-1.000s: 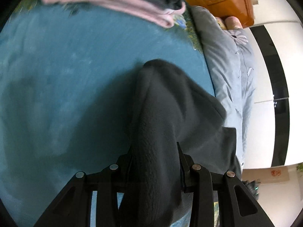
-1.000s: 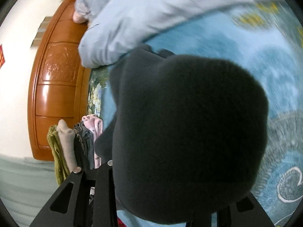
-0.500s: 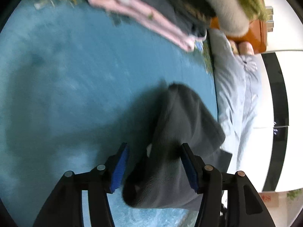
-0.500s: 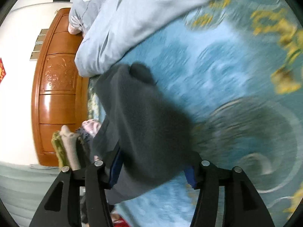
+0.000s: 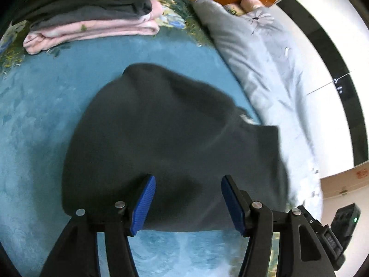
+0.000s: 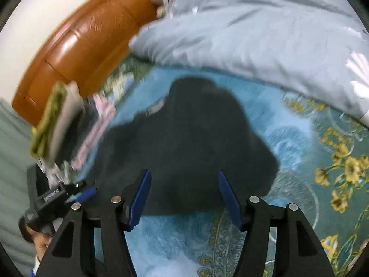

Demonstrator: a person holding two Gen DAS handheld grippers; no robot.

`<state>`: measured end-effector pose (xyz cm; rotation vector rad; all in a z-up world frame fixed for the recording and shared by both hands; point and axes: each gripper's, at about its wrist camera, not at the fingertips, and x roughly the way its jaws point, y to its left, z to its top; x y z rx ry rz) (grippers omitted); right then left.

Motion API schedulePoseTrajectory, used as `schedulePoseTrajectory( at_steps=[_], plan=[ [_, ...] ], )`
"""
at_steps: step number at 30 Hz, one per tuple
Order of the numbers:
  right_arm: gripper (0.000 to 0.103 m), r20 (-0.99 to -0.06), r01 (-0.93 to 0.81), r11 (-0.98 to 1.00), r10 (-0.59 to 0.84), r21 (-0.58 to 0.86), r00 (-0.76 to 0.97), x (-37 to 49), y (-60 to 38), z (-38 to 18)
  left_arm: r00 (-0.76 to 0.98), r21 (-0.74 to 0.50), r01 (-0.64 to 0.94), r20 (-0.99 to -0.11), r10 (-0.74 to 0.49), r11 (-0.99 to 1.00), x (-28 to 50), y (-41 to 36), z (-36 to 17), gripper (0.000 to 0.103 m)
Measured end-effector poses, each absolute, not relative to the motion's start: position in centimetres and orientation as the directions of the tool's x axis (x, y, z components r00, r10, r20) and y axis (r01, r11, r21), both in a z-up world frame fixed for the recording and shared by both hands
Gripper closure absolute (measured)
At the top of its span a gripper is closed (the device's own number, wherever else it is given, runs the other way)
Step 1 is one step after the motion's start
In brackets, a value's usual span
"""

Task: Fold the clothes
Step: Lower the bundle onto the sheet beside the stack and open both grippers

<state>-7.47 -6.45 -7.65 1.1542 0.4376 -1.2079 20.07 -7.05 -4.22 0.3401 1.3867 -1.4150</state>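
With both my left gripper [image 5: 188, 202] and right gripper [image 6: 184, 196] now spread wide and empty, having let go since 1 second ago, the dark fleece garment [image 5: 170, 143] lies bunched on the blue bedspread [image 5: 46, 120], where its loose fold could slump open.

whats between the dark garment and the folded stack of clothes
Only bare blue bedspread: in the left wrist view an open strip of it separates the dark garment from the folded stack, whose bottom layer is pink.
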Motion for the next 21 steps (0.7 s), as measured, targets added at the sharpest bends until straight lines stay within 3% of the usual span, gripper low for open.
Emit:
schedulePoseTrajectory(
  at_steps=[6, 11, 18, 21],
  plan=[
    [0.041, -0.846, 0.886, -0.213, -0.451, 0.412, 0.285, -8.9, -6.8, -9.7, -0.371, -0.521, 0.812, -0.808, -0.457, 0.262, 20.0, -6.9, -4.6, 0.039],
    [0.041, -0.834, 0.894, -0.16, -0.457, 0.418, 0.308, -8.4, -3.9, -9.1, -0.386, -0.519, 0.835, -0.79, -0.475, 0.184, 16.8, -4.8, -3.1, 0.038],
    [0.04, -0.87, 0.938, -0.116, -0.425, 0.327, 0.251, -7.5, 2.3, -10.1, -0.32, -0.414, 0.9, -0.84, -0.439, 0.135, 8.2, 0.1, -2.9, 0.021],
    [0.04, -0.887, 0.968, -0.043, -0.411, 0.249, 0.21, -6.7, 3.9, -10.8, -0.252, -0.328, 0.936, -0.877, -0.409, 0.127, 5.1, 1.2, -3.9, 0.018]
  ],
)
